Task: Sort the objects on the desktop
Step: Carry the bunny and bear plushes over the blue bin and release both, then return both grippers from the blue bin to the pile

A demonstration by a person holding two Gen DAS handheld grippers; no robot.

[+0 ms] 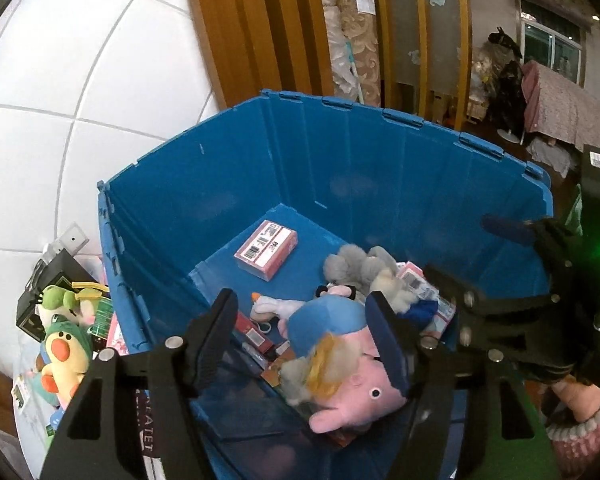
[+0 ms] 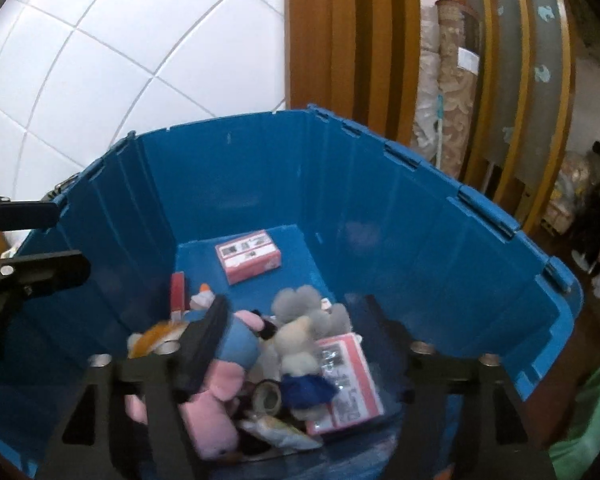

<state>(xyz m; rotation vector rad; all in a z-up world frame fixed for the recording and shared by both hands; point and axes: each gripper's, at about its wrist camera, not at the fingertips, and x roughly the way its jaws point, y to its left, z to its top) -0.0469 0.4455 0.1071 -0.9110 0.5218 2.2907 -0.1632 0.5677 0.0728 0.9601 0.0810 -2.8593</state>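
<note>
Heaped against the near wall of the blue crate [image 1: 380, 160]: pink pig plush [image 1: 352, 384] under the empty, parted left hand-held gripper [image 1: 304, 332], grey plush [image 2: 304, 320] and pink box [image 2: 348, 384] under the wide-open, empty right hand-held gripper [image 2: 292, 328].

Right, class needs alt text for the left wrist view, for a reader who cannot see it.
An open left tool hangs over a blue plastic bin holding a pink pig plush, a grey plush and a pink box. The right tool reaches in from the right, and more soft toys sit outside the bin's left wall.
</note>
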